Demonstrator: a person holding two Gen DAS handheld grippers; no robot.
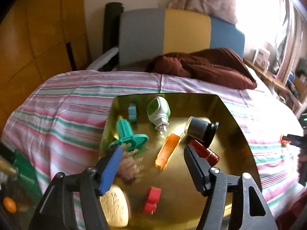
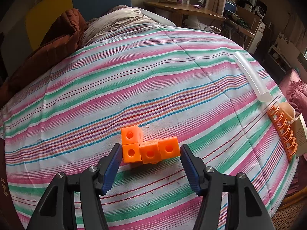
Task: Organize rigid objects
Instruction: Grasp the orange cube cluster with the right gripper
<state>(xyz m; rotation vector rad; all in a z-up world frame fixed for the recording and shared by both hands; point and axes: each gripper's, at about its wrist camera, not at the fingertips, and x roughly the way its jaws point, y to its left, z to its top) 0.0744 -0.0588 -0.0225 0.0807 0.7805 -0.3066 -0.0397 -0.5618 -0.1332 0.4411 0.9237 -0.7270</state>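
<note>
the left gripper [image 1: 152, 149] hangs over the gold tray [image 1: 236, 134] on the striped bedspread [image 1: 76, 103], its jaws apart and gripping nothing. in the tray lie an orange boat-shaped piece [image 1: 167, 151] between the jaws' tips, a red tube [image 1: 206, 150] beside it, a white-and-green plug [image 1: 158, 111] and a grey jar [image 1: 199, 129] toward the far wall, a teal stand [image 1: 128, 134] at the left wall, and a red toy car [image 1: 152, 200] near the front.

the right gripper [image 2: 151, 153] is released too, its pads flanking an orange cube cluster [image 2: 149, 147] on the bedspread [image 2: 134, 76]; whether they touch it i cannot tell.
</note>
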